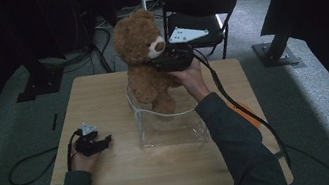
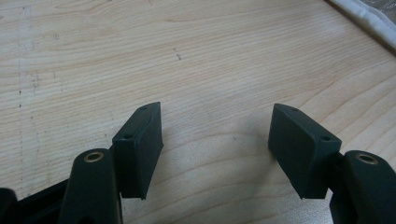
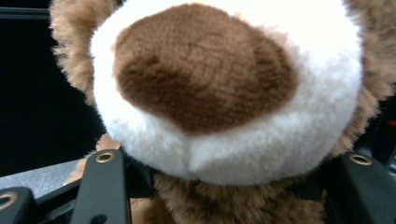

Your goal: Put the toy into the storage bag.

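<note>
Brown teddy bear held upright over a clear plastic bag

The teddy bear (image 1: pixel 143 55) is plush, with shaggy tan-brown fur, a white muzzle and a darker brown stitched nose patch that shows close up in the right gripper view (image 3: pixel 205 65). It stands upright, head at the top and turned toward the person's right, gripped at the neck just under the muzzle. Its legs hang down inside the open mouth of the clear plastic bag (image 1: pixel 170 124). That bag is transparent and soft-sided, stands open-topped near the middle of the wooden bench (image 1: pixel 131 179), and its rim sags unevenly around the bear's lower body.
</note>
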Action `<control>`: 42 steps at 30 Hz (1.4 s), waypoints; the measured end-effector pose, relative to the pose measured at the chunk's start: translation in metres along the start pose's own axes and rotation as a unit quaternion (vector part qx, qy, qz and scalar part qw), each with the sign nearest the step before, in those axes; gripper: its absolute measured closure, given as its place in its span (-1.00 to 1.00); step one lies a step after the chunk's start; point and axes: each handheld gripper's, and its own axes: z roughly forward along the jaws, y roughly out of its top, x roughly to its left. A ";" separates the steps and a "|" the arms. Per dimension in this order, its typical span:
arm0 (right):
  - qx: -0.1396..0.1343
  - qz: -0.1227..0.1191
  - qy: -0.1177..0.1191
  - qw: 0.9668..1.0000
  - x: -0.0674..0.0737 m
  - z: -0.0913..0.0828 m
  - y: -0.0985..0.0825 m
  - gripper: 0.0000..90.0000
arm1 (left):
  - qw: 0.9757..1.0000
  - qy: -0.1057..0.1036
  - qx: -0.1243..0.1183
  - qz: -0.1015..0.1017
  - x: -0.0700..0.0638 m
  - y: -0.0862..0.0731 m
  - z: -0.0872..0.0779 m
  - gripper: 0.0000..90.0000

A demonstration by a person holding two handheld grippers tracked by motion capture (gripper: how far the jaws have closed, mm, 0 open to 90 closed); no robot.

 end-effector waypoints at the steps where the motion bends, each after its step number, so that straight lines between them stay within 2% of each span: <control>1: 0.000 0.004 0.003 1.000 -0.001 0.001 -0.001 -0.15 | 1.000 0.000 0.000 0.000 0.000 0.000 0.000 -0.20; 11: 0.021 0.002 0.006 1.000 0.000 0.008 -0.009 -0.15 | 1.000 0.000 -0.001 0.000 0.000 0.000 0.000 -0.20; 17: 0.023 0.008 0.002 1.000 -0.003 0.007 -0.014 -0.15 | 1.000 0.000 -0.001 0.000 0.000 0.000 0.000 -0.20; 26: 0.038 0.010 -0.012 0.999 -0.007 0.006 -0.022 -0.15 | 1.000 0.000 -0.003 -0.001 0.000 0.000 0.000 -0.20; 32: 0.054 0.003 -0.029 0.998 -0.009 0.007 -0.025 -0.15 | 1.000 0.000 -0.003 -0.001 0.000 0.000 0.000 -0.20; 42: 0.071 -0.006 -0.033 0.997 -0.010 0.007 -0.032 -0.15 | 1.000 0.000 -0.003 0.000 0.000 0.000 0.000 -0.20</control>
